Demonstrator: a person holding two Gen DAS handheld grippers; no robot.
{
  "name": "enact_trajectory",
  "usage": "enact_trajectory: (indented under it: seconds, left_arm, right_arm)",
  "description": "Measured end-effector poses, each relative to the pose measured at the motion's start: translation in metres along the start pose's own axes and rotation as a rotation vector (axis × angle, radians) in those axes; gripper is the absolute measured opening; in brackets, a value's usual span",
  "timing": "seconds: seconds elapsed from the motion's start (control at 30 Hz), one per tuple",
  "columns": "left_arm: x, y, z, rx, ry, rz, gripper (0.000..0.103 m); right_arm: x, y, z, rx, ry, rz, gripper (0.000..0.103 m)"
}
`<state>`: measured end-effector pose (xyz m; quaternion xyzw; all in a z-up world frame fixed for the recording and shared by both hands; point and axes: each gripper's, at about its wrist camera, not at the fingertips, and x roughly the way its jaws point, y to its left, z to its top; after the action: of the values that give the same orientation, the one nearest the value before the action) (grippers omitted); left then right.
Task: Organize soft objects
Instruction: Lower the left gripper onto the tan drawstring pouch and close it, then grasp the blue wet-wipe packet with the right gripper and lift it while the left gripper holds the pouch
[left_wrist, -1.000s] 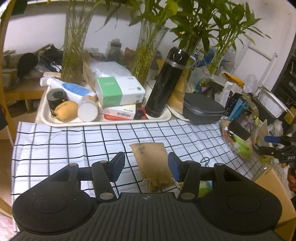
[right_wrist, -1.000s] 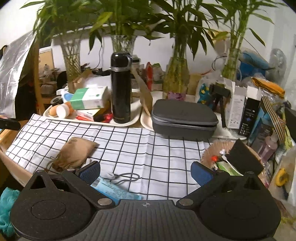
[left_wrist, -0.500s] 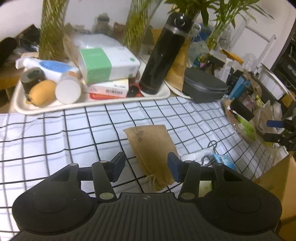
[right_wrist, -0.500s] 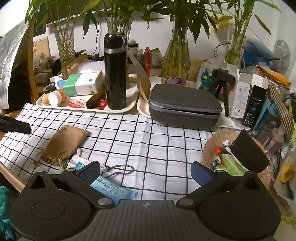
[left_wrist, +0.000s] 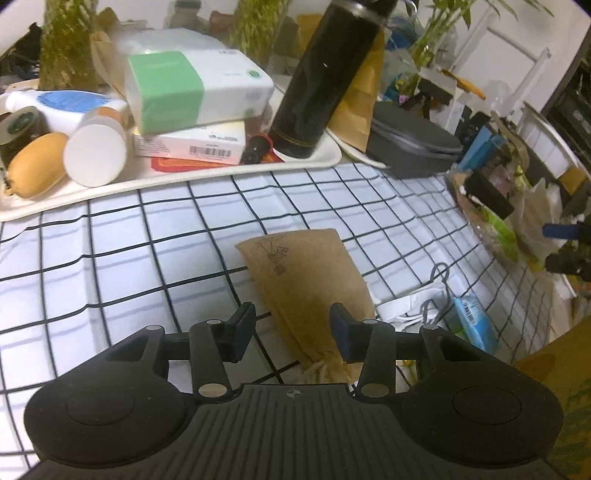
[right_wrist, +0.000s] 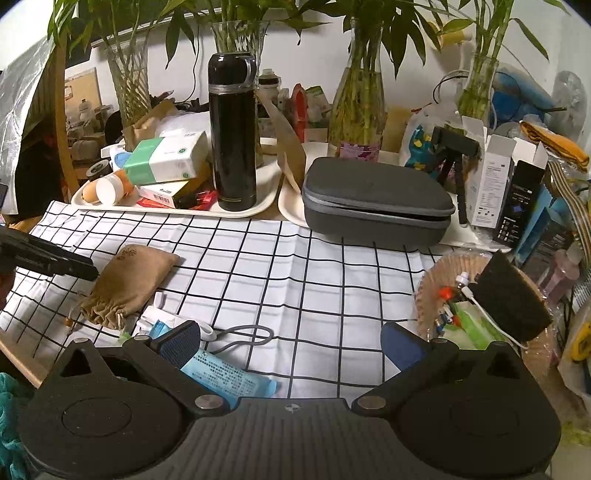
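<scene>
— Brown cloth pouch (left_wrist: 310, 288) lies on the checked cloth (left_wrist: 147, 236), just in front of the white tray (left_wrist: 221, 173). What could go wrong?

— It's floppy. I might pinch the cloth too.

— Your grippers?

— My left gripper (left_wrist: 291, 328) is closing around the pouch, not squeezing yet. My right gripper (right_wrist: 291, 343) hangs wide open, empty.

A checked cloth (right_wrist: 295, 280) covers the surface. On the cloth lie a tan pouch (right_wrist: 129, 284), and just right of the pouch a blue packet (right_wrist: 229, 376) and a grey cord (right_wrist: 243, 336). Behind the pouch a white tray (right_wrist: 266, 195) borders the cloth; well right of the pouch sits a grey case (right_wrist: 376, 199).
</scene>
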<state>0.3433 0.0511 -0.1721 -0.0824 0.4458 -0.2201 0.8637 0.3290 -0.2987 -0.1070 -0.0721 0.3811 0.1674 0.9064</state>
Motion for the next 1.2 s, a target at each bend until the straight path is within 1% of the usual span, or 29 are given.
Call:
enact_trajectory:
  seconds: [0.03,0.1,0.2,0.33,0.37,0.4,0.47,0.5,0.57,0.7,0.83,1.03,1.2]
  left_arm:
    - [0.003,0.000,0.001,0.002,0.007,-0.005,0.043]
    - [0.009,0.001,0.002,0.002,0.019,-0.009,0.037]
    - [0.018,0.001,0.002,0.003,0.034,0.008,0.033]
    - [0.019,-0.002,0.002,0.019,0.019,0.022,0.031]
    - [0.019,-0.004,0.001,0.027,0.017,0.035,0.026]
    - [0.020,-0.006,0.001,0.039,0.019,0.046,0.015]
    - [0.022,-0.009,0.001,0.054,0.040,0.042,0.005]
    - [0.022,-0.011,0.001,0.058,0.043,0.039,0.003]
    - [0.020,-0.014,0.002,0.080,0.028,0.043,0.003]
    - [0.010,-0.018,0.008,0.086,-0.014,0.050,0.003]
    - [0.005,-0.024,0.012,0.098,-0.044,0.050,0.003]
    - [0.005,-0.030,0.013,0.106,-0.052,0.040,0.003]
    - [0.001,-0.032,0.015,0.105,-0.063,0.023,0.003]
  right_arm:
    - [0.001,0.000,0.000,0.002,0.000,0.002,0.103]
    - [0.003,-0.002,0.001,0.008,0.003,0.006,0.103]
    - [0.006,-0.004,0.002,0.020,0.007,0.001,0.103]
    - [0.008,-0.006,0.003,0.043,0.010,0.007,0.103]
    - [0.008,-0.006,0.004,0.044,0.009,0.006,0.103]
    - [0.008,-0.006,0.004,0.043,0.009,0.005,0.103]
    - [0.009,-0.005,0.005,0.039,0.006,0.011,0.103]
    - [0.009,-0.004,0.005,0.036,0.005,0.014,0.103]
    - [0.010,-0.004,0.005,0.032,0.000,0.021,0.103]
    - [0.012,-0.006,0.005,0.044,0.005,0.034,0.103]
    - [0.022,-0.013,0.003,0.090,0.056,0.056,0.103]
    - [0.039,-0.018,0.000,0.132,0.129,0.101,0.103]
    - [0.053,-0.016,0.000,0.163,0.185,0.158,0.103]
